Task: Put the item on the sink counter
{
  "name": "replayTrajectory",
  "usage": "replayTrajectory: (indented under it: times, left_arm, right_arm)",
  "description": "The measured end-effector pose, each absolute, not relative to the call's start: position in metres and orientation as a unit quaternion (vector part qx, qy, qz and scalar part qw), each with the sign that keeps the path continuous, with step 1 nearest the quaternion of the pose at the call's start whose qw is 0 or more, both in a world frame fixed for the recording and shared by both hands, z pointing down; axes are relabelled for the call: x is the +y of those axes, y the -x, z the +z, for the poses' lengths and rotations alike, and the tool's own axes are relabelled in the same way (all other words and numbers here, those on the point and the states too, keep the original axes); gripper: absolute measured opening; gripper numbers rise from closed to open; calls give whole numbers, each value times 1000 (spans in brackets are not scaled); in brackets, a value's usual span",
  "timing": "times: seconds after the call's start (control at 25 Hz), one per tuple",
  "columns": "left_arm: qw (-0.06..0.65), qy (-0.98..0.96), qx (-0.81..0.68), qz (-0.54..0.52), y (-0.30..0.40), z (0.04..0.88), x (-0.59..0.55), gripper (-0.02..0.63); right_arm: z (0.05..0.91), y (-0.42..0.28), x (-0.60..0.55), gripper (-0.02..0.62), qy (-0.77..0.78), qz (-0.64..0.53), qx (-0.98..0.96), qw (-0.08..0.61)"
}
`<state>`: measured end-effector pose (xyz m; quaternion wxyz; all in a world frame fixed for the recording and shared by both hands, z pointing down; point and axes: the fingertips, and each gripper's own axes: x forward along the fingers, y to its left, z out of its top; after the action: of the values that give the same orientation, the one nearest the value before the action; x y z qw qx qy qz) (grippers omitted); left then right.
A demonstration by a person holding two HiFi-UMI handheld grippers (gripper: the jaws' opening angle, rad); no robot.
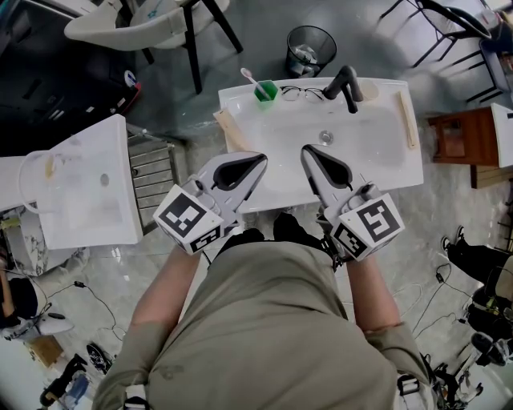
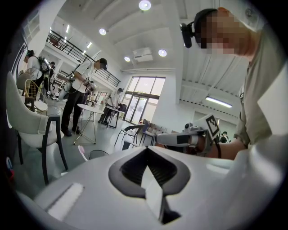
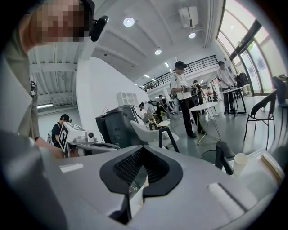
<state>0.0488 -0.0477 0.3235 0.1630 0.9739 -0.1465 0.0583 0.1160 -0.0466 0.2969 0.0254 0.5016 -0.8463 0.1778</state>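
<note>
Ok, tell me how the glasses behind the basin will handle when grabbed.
The glasses look thin-framed, so they are probably light and easy to bend. They seem to lie flat on the glossy counter, so they likely won't roll but may slide when nudged.

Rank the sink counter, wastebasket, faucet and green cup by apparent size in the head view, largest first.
1. sink counter
2. wastebasket, though it stands lower, farther from the camera
3. faucet
4. green cup

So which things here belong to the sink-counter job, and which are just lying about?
Job: sink counter; green cup and glasses, likely items already on it; left gripper and right gripper, both shut, empty.
Lying about: waste bin, white chair, second basin, wooden stool.
</note>
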Motion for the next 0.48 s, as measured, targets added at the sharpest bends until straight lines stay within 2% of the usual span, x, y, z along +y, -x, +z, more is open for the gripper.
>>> replayTrajectory:
  times: [0.48]
  left_arm:
    - [165, -974, -146, 58, -49, 324, -48, 5]
  right_arm:
    - [299, -114, -47, 11, -500, 181, -846, 28]
